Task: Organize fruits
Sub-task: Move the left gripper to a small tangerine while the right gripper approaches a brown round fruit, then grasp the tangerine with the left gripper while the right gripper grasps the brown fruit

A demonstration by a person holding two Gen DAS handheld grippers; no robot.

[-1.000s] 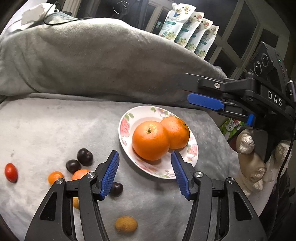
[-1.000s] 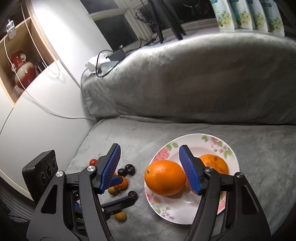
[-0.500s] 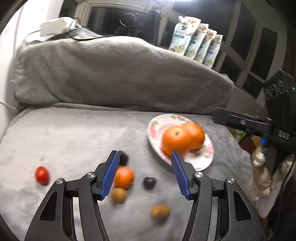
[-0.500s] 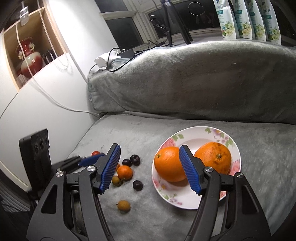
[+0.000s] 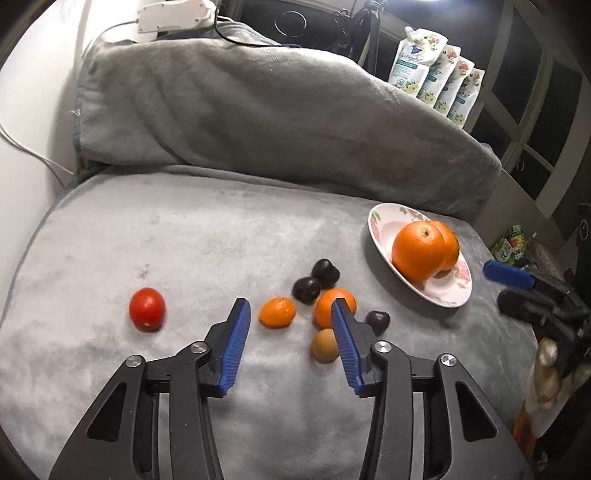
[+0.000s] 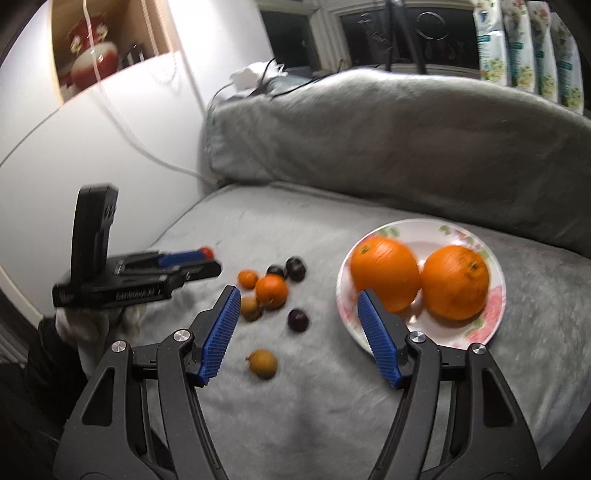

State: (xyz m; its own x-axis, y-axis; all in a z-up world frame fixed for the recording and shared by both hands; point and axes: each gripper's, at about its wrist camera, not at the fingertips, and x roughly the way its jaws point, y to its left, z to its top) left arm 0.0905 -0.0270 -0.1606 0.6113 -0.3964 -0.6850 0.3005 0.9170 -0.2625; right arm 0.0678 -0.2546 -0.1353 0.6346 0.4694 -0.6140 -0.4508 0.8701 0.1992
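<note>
A flowered plate (image 5: 448,295) (image 6: 484,328) holds two big oranges (image 5: 419,253) (image 6: 384,271). On the grey blanket lie a red tomato (image 5: 146,308), a small orange (image 5: 277,312), a mandarin (image 5: 334,302) (image 6: 271,291), several dark plums (image 5: 306,289) (image 6: 297,268) and two brown fruits (image 5: 324,346) (image 6: 263,363). My left gripper (image 5: 288,315) is open and empty above the small fruits. My right gripper (image 6: 299,301) is open and empty between the small fruits and the plate; it also shows in the left wrist view (image 5: 508,275).
A grey blanket roll (image 5: 258,110) runs along the back. Several refill pouches (image 5: 436,77) stand behind it. A white power strip (image 5: 173,14) with cables sits at the back left. A white wall (image 6: 92,129) bounds the left side.
My left gripper has swung left from the plate and now sits over the small fruits. My right gripper has drawn back and left, so the plate lies to its right.
</note>
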